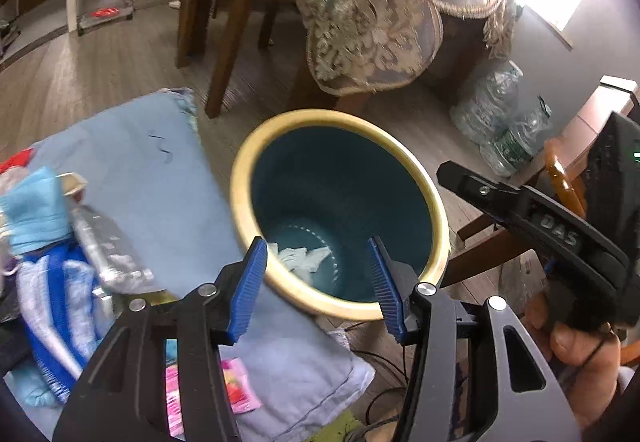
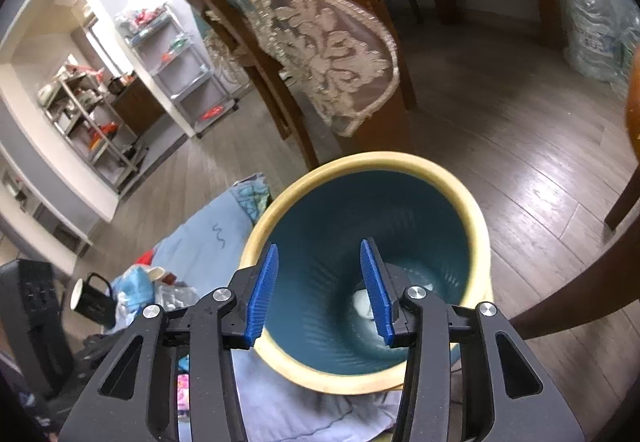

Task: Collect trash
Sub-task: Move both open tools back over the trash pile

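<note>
Inside one bin (image 1: 400, 146), one crumpled tissue (image 1: 304, 258).

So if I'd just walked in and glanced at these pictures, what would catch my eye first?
Probably the big teal bin with its cream rim, standing on the wood floor in the middle of both views, with pale crumpled trash at its bottom. Next, the blue-padded left gripper and right gripper, both open and empty over the bin's mouth. To the left lies a blue cloth strewn with clutter.

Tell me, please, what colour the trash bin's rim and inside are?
The trash bin has a pale yellow rim and a dark teal inside, clearest in the left wrist view.
</note>
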The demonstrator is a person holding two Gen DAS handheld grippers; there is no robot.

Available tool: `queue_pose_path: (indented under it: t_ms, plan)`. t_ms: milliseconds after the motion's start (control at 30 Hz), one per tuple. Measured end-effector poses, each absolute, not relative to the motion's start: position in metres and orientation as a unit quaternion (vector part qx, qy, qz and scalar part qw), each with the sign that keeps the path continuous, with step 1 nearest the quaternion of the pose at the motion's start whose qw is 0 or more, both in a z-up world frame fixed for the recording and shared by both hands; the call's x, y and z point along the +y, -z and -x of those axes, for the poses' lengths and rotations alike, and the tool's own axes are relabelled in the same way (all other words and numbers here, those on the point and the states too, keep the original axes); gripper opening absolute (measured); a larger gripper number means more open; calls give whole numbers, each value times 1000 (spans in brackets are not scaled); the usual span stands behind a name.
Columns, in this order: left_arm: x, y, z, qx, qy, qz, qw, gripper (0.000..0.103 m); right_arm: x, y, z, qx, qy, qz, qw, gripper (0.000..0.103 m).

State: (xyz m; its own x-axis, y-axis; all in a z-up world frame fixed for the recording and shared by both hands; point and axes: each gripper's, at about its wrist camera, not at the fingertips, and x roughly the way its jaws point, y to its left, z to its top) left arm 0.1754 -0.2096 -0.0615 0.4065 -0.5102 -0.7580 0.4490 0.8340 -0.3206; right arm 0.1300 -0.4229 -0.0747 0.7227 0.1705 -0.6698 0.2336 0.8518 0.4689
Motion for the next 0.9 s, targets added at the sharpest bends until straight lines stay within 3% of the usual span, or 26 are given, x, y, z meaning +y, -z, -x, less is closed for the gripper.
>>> queue_pose_path:
  t_ms: [567,900]
  plan:
    - [-54,16,-134,421,172,58,888,58,-351,71,-145,389,-71,-193,898,59]
    - [38,34,-118,433,98,123,888,59,-316,75,-141,405,-135,-159,890,60]
